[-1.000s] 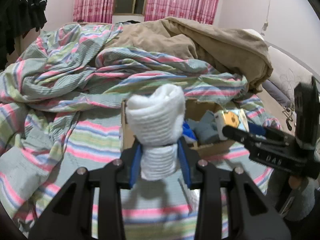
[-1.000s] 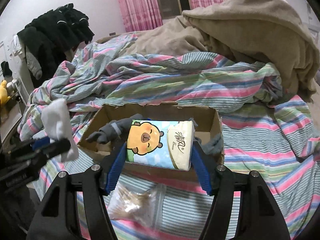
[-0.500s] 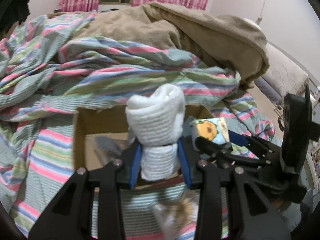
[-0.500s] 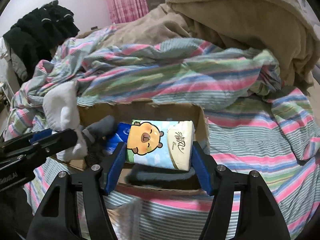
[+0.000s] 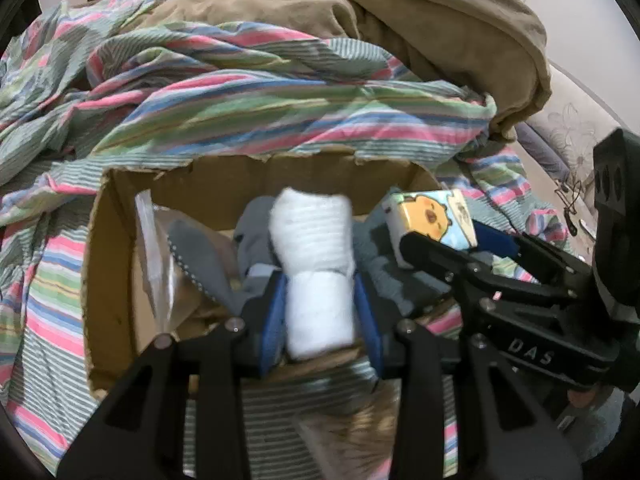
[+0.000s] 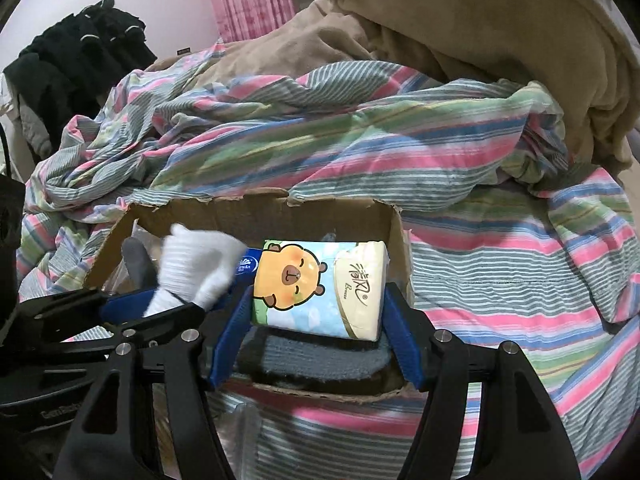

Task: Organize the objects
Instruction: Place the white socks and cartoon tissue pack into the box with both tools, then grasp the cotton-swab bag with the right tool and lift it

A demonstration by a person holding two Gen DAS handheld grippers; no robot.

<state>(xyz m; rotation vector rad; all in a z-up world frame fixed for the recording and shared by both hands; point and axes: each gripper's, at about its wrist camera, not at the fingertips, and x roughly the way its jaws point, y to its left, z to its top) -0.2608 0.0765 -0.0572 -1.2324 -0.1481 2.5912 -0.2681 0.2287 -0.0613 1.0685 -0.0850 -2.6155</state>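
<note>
My left gripper (image 5: 320,312) is shut on a rolled white sock (image 5: 312,248) and holds it over the open cardboard box (image 5: 108,240) on the bed. My right gripper (image 6: 316,320) is shut on a tissue pack with a cartoon bear (image 6: 316,284), held over the right end of the same box (image 6: 396,232). In the left wrist view the tissue pack (image 5: 432,216) and the right gripper (image 5: 460,256) sit just right of the sock. In the right wrist view the sock (image 6: 196,268) and the left gripper (image 6: 132,308) are at the left.
The box holds grey socks (image 5: 204,260), a clear plastic bag (image 5: 156,248) and a dark grey cloth (image 6: 316,356). A rumpled striped sheet (image 5: 280,92) and a tan blanket (image 5: 420,28) lie behind the box. Dark clothes (image 6: 80,60) hang at the far left.
Both grippers have moved forward and down over the box with their loads. The sock and tissue pack now hang inside the box opening, closer together.
</note>
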